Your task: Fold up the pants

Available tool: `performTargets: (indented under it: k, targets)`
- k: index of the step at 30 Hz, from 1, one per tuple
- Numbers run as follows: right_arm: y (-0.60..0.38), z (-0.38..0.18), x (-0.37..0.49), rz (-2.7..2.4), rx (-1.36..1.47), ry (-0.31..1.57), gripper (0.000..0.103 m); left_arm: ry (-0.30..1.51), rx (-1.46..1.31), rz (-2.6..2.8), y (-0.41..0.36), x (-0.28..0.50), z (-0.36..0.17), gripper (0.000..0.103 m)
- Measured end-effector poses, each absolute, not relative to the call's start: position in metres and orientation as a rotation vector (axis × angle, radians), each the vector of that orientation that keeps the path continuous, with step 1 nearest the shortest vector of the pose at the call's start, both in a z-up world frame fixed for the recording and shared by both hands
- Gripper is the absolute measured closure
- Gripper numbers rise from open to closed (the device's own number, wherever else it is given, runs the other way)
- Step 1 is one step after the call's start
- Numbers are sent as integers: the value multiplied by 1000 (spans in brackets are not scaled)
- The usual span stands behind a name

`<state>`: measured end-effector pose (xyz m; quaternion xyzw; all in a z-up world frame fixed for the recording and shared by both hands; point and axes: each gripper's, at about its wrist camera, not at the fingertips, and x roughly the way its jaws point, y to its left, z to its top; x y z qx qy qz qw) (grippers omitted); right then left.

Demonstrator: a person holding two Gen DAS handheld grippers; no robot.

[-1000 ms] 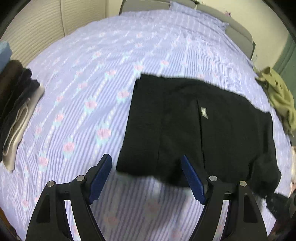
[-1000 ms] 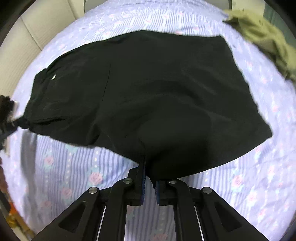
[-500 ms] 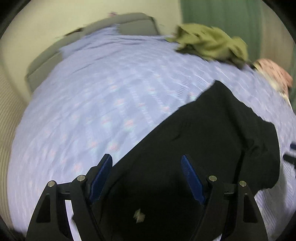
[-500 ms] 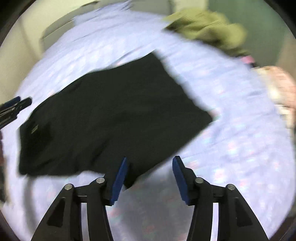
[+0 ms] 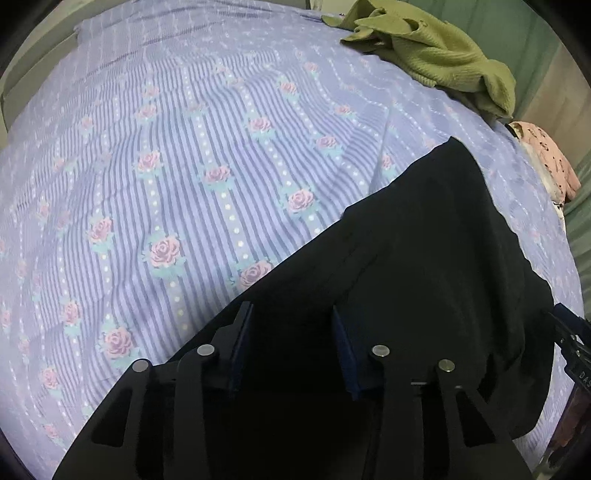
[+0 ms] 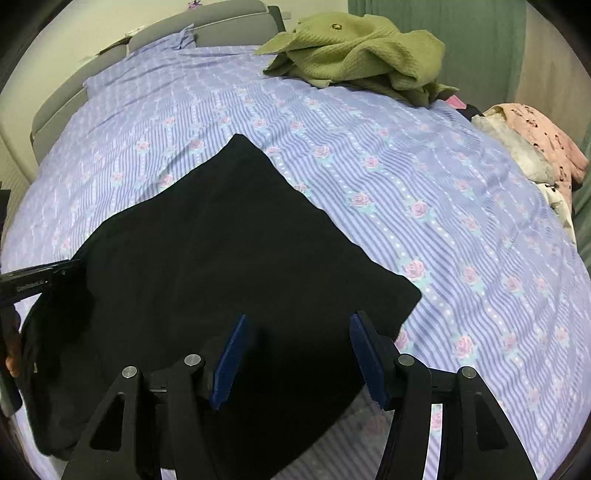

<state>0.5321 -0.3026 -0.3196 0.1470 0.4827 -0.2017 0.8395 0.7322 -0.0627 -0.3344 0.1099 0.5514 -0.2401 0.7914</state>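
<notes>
The black pants (image 5: 424, 266) lie spread on the striped floral bedsheet (image 5: 184, 166). In the right wrist view they (image 6: 221, 251) fill the lower left. My left gripper (image 5: 291, 321) is open, low over one edge of the pants, its blue pads apart with black cloth under and between them. My right gripper (image 6: 295, 328) is open and empty, just above the pants' near edge. The left gripper's tip (image 6: 40, 280) shows at the far left in the right wrist view. The right gripper's tip (image 5: 569, 332) shows at the right edge of the left wrist view.
A crumpled olive-green knit garment (image 6: 354, 51) lies at the far side of the bed, also seen in the left wrist view (image 5: 436, 55). Pink patterned clothing (image 6: 532, 140) sits at the right edge. A grey headboard (image 6: 199, 22) stands behind.
My right gripper let go of the pants' edge and opened. Both grippers swung round to a new side of the pants, and my left gripper came down close over the cloth.
</notes>
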Motion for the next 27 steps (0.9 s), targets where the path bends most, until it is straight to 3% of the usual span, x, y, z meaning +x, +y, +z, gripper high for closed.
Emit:
performTargets:
  k: [1,2,10,12,14,17,22,27]
  targets:
    - [-302,-322,531,-427,319,1020,45,1190,237,-512,-63,733,-337,84]
    - [-300,-323,531,-428,329,1021,45,1191,241,-501,-63,733,-338,91]
    - [-300,-325,532,-445,332,1022,45,1109,338,-434,-66,736,-330,95]
    - [-300,-325,529,-455,332,1019,45,1114,362,-428,-71,736,-332,90]
    - [-301,-323,525,-483,303,1007,45,1102,402,-411,-77,734,-329,68]
    - [-312,-315,506,-561,289,947,45,984,446,-368,-86,715,-304,46]
    - [-337,-312,482,-517,393,895,45,875,313,-361,-70,653,-261,42]
    - [-369,-324,477,-459,454,902,45,828,382,-289,-63,585,-267,42]
